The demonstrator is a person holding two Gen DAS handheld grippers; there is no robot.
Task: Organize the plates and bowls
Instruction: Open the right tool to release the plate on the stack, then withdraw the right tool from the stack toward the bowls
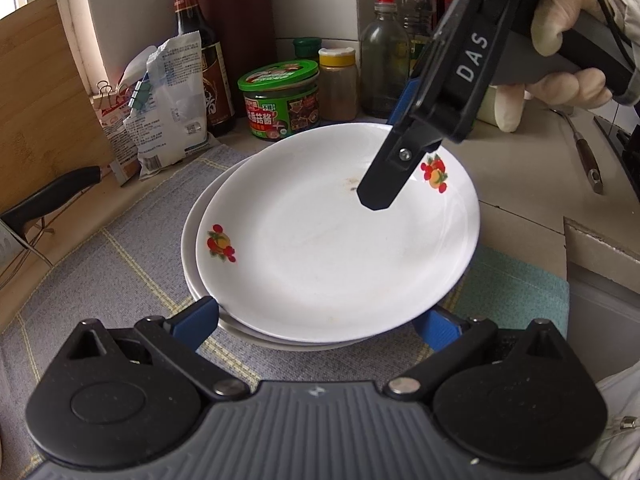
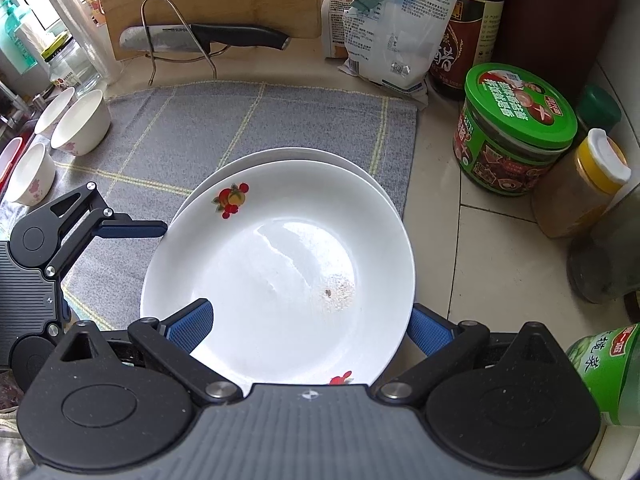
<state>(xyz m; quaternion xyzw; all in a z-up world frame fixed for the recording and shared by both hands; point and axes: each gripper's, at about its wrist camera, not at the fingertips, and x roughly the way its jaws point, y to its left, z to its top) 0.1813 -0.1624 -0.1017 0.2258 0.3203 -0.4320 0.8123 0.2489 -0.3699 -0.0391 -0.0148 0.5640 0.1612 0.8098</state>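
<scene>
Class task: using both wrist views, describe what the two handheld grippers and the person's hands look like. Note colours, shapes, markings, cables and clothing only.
Each gripper, left gripper and right gripper, has black linkage arms with silver pivot pins, blue ribbed fingers and a grey ridged base. The right one's black body carries white letters "DAS" and a black cable. The hand wears a pale glove, with a light sleeve.

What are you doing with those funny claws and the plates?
A person is tidying dishes with a claw tool in each hand. The top plate, white with little fruit pictures, sits a bit off-centre on another plate on a grey mat. The right gripper reaches over the top plate's edge, one finger above it and one beside the rim. The left gripper waits open at the opposite edge. Three small bowls stand at the mat's far side, not stacked.
</scene>
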